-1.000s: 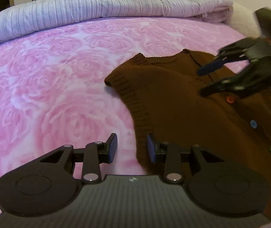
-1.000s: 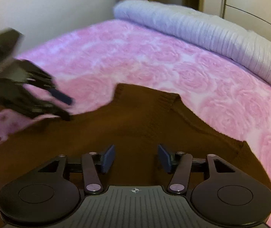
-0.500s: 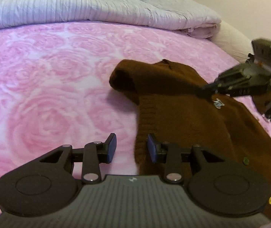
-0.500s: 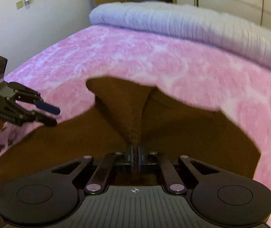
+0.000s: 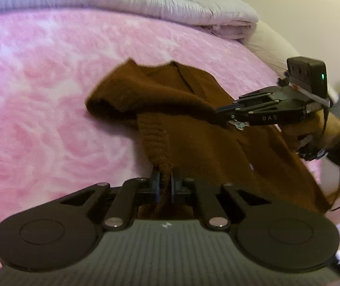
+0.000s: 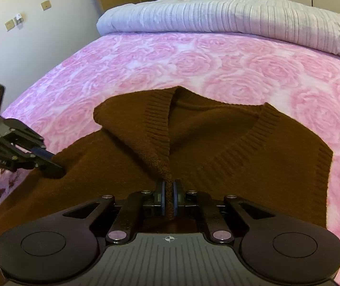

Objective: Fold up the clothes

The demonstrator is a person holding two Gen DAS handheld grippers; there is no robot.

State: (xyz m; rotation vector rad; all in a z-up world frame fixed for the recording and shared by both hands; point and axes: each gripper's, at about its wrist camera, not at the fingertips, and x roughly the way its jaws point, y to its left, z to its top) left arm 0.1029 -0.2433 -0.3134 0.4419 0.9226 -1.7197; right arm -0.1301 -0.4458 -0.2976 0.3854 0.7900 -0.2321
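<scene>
brown vest hem cut off at frame bottom, pink bedspread blurred

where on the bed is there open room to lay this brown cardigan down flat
Bare pink bedspread runs between the brown cardigan and the rolled lilac duvet, and left of the cardigan in the left wrist view. It is crowded near the cardigan, where the left gripper and right gripper pinch it.

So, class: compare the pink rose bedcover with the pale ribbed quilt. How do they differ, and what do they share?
The pink rose bedcover is spread flat; the pale ribbed quilt is bunched in a thick roll along its far edge. The bedcover carries a rose pattern; the quilt has plain lilac-grey ribs. The brown vest lies on the bedcover, not the quilt. Both are soft bedding.
</scene>
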